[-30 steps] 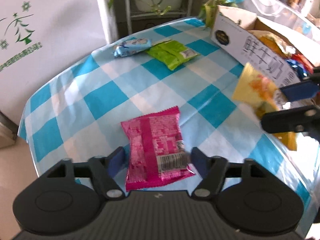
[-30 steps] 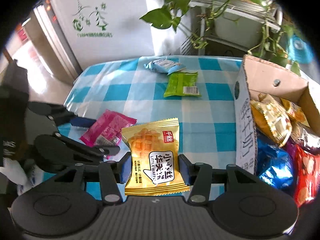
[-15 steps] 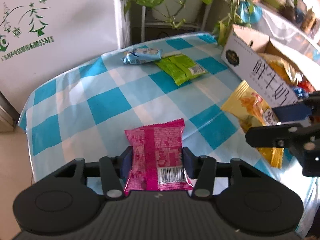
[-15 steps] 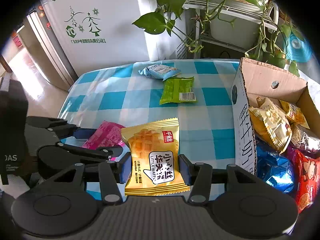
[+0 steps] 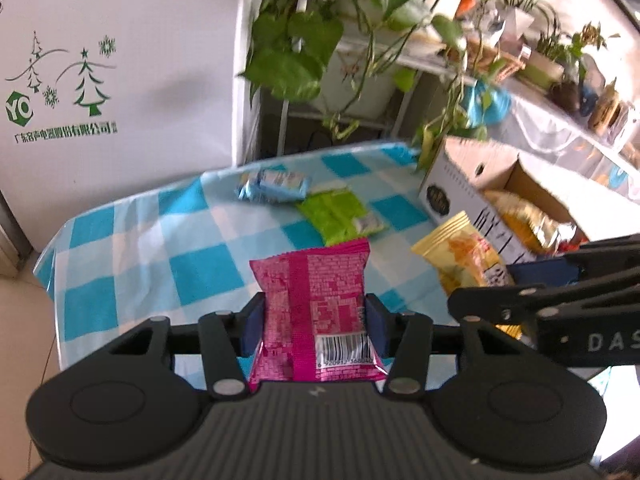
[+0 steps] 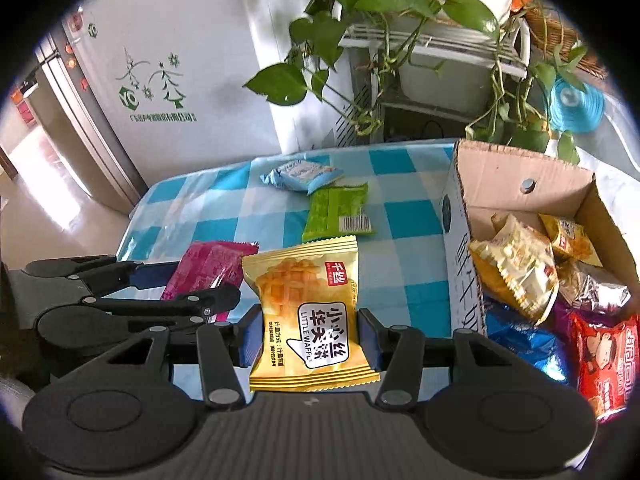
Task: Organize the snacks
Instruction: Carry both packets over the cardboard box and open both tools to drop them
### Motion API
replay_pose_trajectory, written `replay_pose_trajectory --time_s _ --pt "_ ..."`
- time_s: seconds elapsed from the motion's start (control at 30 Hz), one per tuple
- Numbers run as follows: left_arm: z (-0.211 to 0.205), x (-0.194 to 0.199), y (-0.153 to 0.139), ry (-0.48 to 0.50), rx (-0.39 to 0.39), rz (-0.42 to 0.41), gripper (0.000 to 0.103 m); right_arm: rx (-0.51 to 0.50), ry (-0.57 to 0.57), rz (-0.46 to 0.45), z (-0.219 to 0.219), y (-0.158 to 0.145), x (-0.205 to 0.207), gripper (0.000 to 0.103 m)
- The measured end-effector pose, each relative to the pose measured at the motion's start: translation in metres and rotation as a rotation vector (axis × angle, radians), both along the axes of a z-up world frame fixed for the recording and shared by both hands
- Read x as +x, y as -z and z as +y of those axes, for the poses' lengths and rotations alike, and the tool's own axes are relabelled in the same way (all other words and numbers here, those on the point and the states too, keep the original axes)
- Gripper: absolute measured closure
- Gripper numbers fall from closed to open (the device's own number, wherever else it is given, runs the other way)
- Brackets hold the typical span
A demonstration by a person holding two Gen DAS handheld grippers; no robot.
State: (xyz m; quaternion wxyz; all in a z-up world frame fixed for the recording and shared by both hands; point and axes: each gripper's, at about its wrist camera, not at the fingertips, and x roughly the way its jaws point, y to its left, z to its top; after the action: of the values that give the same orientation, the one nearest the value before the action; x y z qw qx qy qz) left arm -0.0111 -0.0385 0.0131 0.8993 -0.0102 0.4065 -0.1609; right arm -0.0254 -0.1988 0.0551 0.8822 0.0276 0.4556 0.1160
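- Left wrist view: left gripper (image 5: 314,320) pinching pink snack pack (image 5: 312,308), off the table (image 5: 132,256).
- Right wrist view: right gripper (image 6: 308,334) pinching yellow waffle pack (image 6: 308,312), cardboard box (image 6: 460,248) at 3 o'clock.
- Risk: slick wrappers held by side edges, could slip or twist out on a quick swing.
- Risk: grippers close together, could collide heading for the box.
- Risk: box nearly full, pack may slide off the pile.
- Open table at 11 o'clock; green pack (image 6: 340,212) and blue pack (image 6: 300,174) at 12; table edge at 9.

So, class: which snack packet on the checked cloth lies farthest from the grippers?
The pale blue packet, at the cloth's far edge, beyond the green packet.
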Motion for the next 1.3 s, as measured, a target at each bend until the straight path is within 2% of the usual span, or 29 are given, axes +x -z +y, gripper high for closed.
replay_pose_trajectory --time_s 0.13,0.3,0.67,1.03,1.3 --pt "-0.004 -0.001 -0.01 -0.006 -0.002 -0.051 0.052 0.003 0.0 -0.03 -0.003 -0.008 -0.001 0.047" --pt "-0.014 -0.003 -0.017 0.016 -0.04 -0.071 0.052 0.008 0.005 -0.074 -0.013 -0.022 -0.002 0.047" --pt "-0.049 -0.014 -0.036 0.124 -0.088 -0.148 0.053 0.04 0.145 -0.178 -0.082 -0.057 -0.008 0.047" --pt "-0.106 -0.027 -0.051 0.242 -0.18 -0.163 0.052 0.064 0.321 -0.192 -0.149 -0.059 -0.018 0.047" --pt "-0.158 -0.041 -0.052 0.341 -0.196 -0.148 0.052 0.116 0.42 -0.184 -0.177 -0.057 -0.019 0.047"
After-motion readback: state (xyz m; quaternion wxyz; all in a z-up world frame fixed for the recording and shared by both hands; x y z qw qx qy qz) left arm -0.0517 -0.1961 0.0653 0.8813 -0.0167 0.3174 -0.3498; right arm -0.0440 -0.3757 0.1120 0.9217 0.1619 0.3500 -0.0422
